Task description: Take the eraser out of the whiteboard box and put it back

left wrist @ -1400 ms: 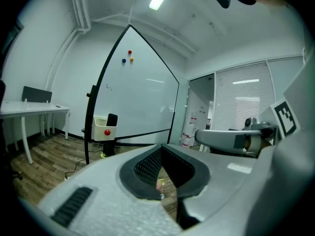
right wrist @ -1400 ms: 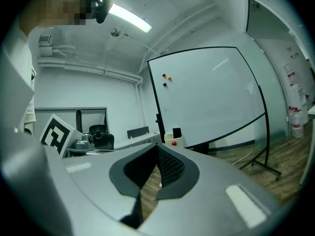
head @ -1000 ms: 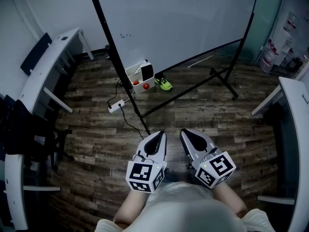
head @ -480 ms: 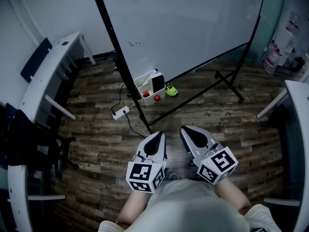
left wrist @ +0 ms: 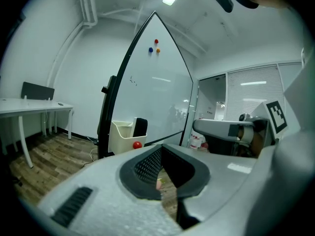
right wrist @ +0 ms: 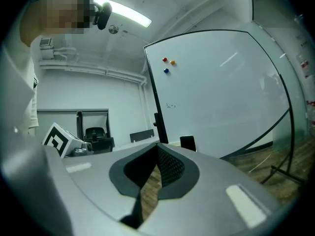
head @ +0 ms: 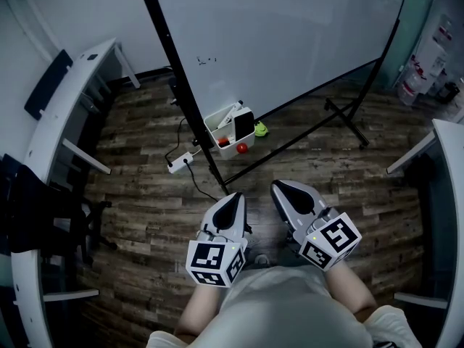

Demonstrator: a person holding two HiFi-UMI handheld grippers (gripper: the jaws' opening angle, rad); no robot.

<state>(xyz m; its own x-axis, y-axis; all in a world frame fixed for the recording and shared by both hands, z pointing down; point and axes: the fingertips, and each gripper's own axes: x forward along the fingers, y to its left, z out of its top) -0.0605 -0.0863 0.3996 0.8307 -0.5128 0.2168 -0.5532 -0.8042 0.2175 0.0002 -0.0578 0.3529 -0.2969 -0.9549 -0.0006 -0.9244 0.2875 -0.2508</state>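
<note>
A white box (head: 226,134) hangs low on the whiteboard stand (head: 190,100), with the black eraser (head: 243,124) standing upright in it and a red ball (head: 241,148) at its front. My left gripper (head: 232,200) and right gripper (head: 282,188) are side by side close to my body, well short of the box, both shut and empty. The left gripper view shows the box (left wrist: 120,136), the eraser (left wrist: 140,127) and the red ball (left wrist: 137,144) ahead beyond the closed tips (left wrist: 158,149). Over the tips (right wrist: 157,146) in the right gripper view, the eraser (right wrist: 187,142) peeks up.
A big whiteboard (head: 290,27) on a black wheeled frame fills the far side. A power strip (head: 177,162) with its cable and a green shoe (head: 260,129) lie on the wood floor near the box. White desks (head: 58,114) curve along the left, another desk (head: 446,165) along the right.
The whole scene has drawn closer: the whiteboard stand and box sit lower and nearer in the head view. Both grippers stay shut, side by side.
</note>
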